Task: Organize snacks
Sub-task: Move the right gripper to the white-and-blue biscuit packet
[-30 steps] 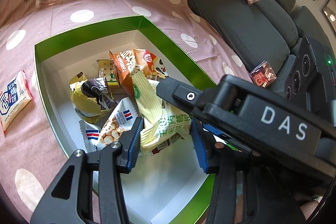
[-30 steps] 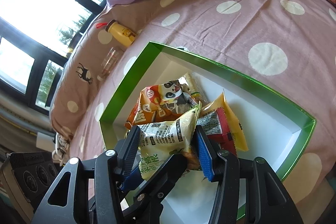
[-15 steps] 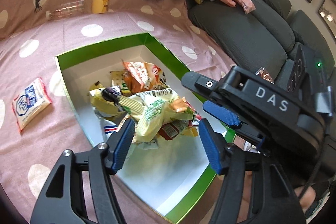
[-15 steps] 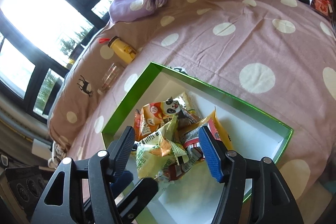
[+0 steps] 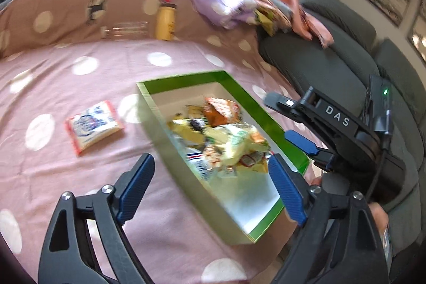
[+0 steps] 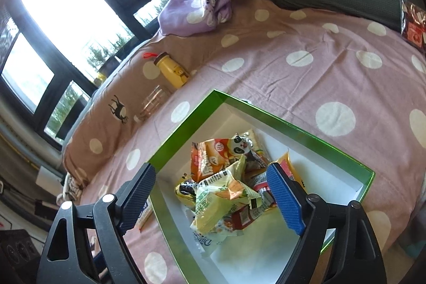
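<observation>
A green box (image 5: pixel 186 76) with a white inside stands on the pink dotted blanket. A heap of snack packets (image 5: pixel 226 140) lies in it. On top of the heap rests a pale green packet (image 6: pixel 226 193). My left gripper (image 5: pixel 211 164) hovers over the box's near left wall. Its jaws are opening, with nothing pressed between the blue pads. My right gripper (image 6: pixel 211 172) hangs above the heap, jaws also opening and free of the packets. It shows in the left wrist view as the black right gripper (image 5: pixel 277 117). A loose white and red packet (image 5: pixel 93 124) lies left of the box.
A yellow bottle (image 5: pixel 165 23) and a clear bottle (image 5: pixel 125 28) stand at the blanket's far edge. Purple and orange cloths (image 5: pixel 221 1) are piled at the back. A grey sofa (image 5: pixel 319 65) lies to the right, with a red packet (image 6: pixel 412 23) on it.
Both grippers went from shut on the pale green packet to wide open. The packet now lies on the heap. The left gripper drew back and leftward. The right rose slightly.
</observation>
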A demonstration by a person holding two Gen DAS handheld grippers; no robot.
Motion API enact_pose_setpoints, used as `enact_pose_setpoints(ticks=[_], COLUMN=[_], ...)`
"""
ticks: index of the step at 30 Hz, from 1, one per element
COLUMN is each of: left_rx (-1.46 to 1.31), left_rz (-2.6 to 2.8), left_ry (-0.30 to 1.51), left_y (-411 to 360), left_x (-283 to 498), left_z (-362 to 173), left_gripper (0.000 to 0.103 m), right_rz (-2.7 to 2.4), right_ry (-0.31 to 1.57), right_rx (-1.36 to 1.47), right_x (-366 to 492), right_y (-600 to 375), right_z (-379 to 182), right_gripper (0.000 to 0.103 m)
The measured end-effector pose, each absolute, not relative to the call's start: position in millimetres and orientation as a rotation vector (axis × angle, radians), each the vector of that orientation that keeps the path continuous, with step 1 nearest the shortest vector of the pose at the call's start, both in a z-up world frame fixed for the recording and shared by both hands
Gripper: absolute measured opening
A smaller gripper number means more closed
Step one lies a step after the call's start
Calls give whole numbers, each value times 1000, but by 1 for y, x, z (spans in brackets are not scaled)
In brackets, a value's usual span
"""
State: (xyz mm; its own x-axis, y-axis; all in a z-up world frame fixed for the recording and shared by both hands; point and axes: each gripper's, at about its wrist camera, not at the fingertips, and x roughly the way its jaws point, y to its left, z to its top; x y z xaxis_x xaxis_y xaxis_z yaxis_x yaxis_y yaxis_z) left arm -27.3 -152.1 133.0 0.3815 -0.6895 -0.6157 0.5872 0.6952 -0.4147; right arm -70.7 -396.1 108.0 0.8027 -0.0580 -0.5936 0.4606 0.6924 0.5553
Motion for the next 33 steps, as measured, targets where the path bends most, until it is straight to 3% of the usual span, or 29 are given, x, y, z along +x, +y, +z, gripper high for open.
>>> enact_pose_setpoints(ticks=[3, 5, 6, 14, 24, 33], left_rx=[-201, -231, -244, -342, -428, -480], left_rz=[-724, -664, -622, -333, -191, -157], left_ry=[855, 861, 864, 862, 905, 930], left_y=[-114, -91, -78, 6, 48, 66], left_x=[-28, -28, -27, -5, 14, 21], left_z=[127, 122, 118, 93, 78, 75], left_gripper=[89, 94, 102, 102, 102, 102], right_rz=[-311, -308, -304, -161, 138, 41], right_ry=[587, 592, 595, 641, 1017, 1225], right_rx=[733, 717, 708, 595, 283, -67], right_x=[-67, -66, -65, -41, 79, 162], right_y=[-390, -385, -382, -326, -209, -178], right_z=[110, 111, 112, 128, 95, 34], right_gripper=[88, 88, 88, 88, 88, 88])
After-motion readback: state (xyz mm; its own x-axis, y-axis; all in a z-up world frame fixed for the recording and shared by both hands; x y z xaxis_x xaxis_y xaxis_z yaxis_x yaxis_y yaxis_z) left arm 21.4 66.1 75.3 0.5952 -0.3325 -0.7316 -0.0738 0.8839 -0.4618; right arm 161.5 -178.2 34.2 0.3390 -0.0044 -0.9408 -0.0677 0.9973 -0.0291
